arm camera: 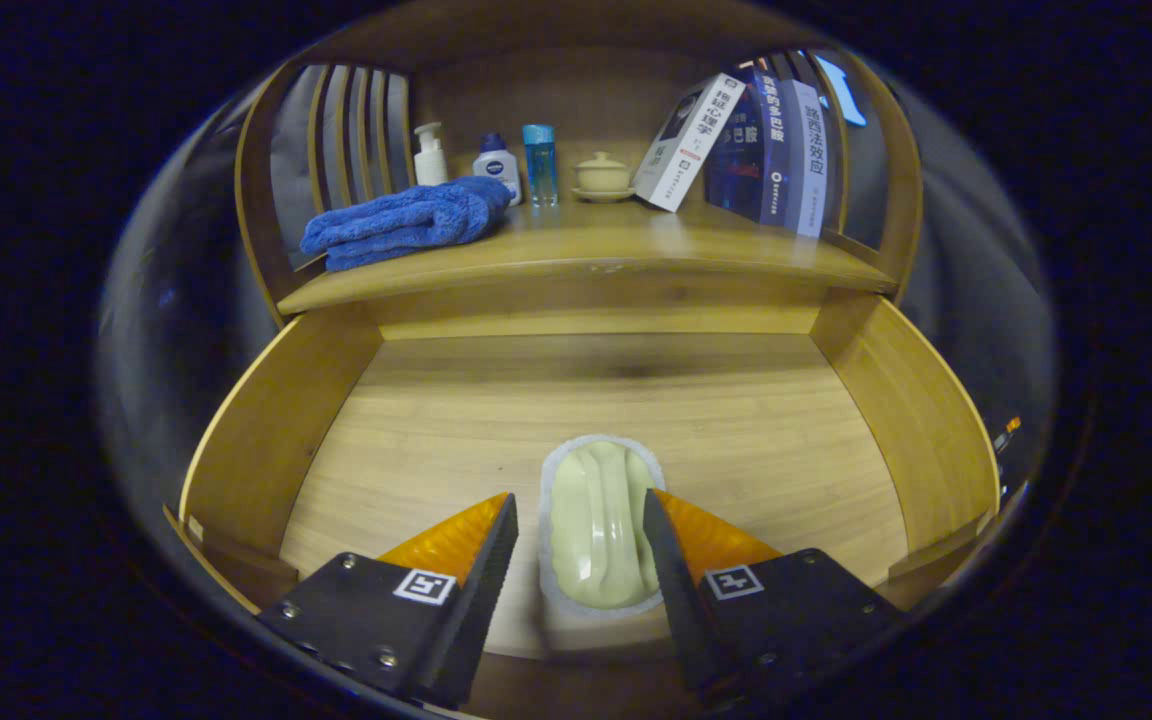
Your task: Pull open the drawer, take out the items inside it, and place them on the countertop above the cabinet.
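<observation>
You see the drawer (266, 440) in smooth pale wood, satin sheen | worktop (596, 250) same wood, faintly glossy | brush (599, 525) in glossy pale-green plastic with a fuzzy white rim | towel (401, 220) in plush blue cloth | claw (579, 545) fingers (481, 580) matt black with ridged faces, translucent orange backs | books (736, 135) with glossy paper covers

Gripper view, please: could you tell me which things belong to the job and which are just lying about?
Job: open wooden drawer; pale green scrubbing brush between the open fingers; wooden countertop.
Lying about: folded blue towel; bottles; lidded cup; books.
</observation>
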The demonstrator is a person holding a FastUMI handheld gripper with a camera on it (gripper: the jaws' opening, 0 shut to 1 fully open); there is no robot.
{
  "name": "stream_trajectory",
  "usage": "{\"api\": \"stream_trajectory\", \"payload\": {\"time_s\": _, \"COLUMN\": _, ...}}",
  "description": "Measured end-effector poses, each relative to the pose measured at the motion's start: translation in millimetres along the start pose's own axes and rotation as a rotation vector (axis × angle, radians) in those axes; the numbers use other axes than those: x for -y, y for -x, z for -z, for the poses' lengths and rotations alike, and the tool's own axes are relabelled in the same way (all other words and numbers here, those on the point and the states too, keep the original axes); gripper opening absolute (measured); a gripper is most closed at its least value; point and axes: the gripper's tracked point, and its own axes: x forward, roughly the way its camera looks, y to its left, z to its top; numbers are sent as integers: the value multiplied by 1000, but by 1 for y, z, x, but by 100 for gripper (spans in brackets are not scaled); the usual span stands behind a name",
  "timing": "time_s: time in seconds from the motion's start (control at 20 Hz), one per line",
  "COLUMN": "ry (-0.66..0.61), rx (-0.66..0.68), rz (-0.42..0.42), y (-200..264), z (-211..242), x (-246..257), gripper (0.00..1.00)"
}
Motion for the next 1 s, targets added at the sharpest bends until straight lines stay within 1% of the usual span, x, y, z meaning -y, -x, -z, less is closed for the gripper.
{"api": "stream_trajectory", "payload": {"time_s": 0.05, "ry": 41, "rx": -25, "rz": 45, "y": -8, "z": 6, "x": 10, "gripper": 65}}
{"api": "stream_trajectory", "payload": {"time_s": 0.1, "ry": 42, "rx": 11, "rz": 40, "y": -4, "z": -3, "x": 10, "gripper": 53}}
{"api": "stream_trajectory", "payload": {"time_s": 0.15, "ry": 51, "rx": -19, "rz": 48, "y": -11, "z": 8, "x": 13, "gripper": 42}}
{"api": "stream_trajectory", "payload": {"time_s": 0.2, "ry": 14, "rx": 13, "rz": 42, "y": -5, "z": -3, "x": 16, "gripper": 31}}
{"api": "stream_trajectory", "payload": {"time_s": 0.25, "ry": -23, "rx": 7, "rz": 35, "y": -2, "z": 0, "x": 19, "gripper": 20}}
{"api": "stream_trajectory", "payload": {"time_s": 0.3, "ry": -56, "rx": 33, "rz": 35, "y": -1, "z": -1, "x": 20, "gripper": 16}}
{"api": "stream_trajectory", "payload": {"time_s": 0.4, "ry": -86, "rx": 99, "rz": 36, "y": 2, "z": -4, "x": 22, "gripper": 16}}
{"api": "stream_trajectory", "payload": {"time_s": 0.45, "ry": -63, "rx": 141, "rz": 28, "y": 7, "z": -8, "x": 19, "gripper": 16}}
{"api": "stream_trajectory", "payload": {"time_s": 0.5, "ry": -58, "rx": 181, "rz": 44, "y": 7, "z": -16, "x": 24, "gripper": 15}}
{"api": "stream_trajectory", "payload": {"time_s": 0.55, "ry": -51, "rx": 144, "rz": 41, "y": 2, "z": -9, "x": 22, "gripper": 15}}
{"api": "stream_trajectory", "payload": {"time_s": 0.6, "ry": -57, "rx": 167, "rz": 43, "y": 6, "z": -12, "x": 23, "gripper": 15}}
{"api": "stream_trajectory", "payload": {"time_s": 0.8, "ry": -62, "rx": 152, "rz": 35, "y": 9, "z": -8, "x": 23, "gripper": 15}}
{"api": "stream_trajectory", "payload": {"time_s": 1.0, "ry": -84, "rx": 119, "rz": -24, "y": 7, "z": -6, "x": 15, "gripper": 16}}
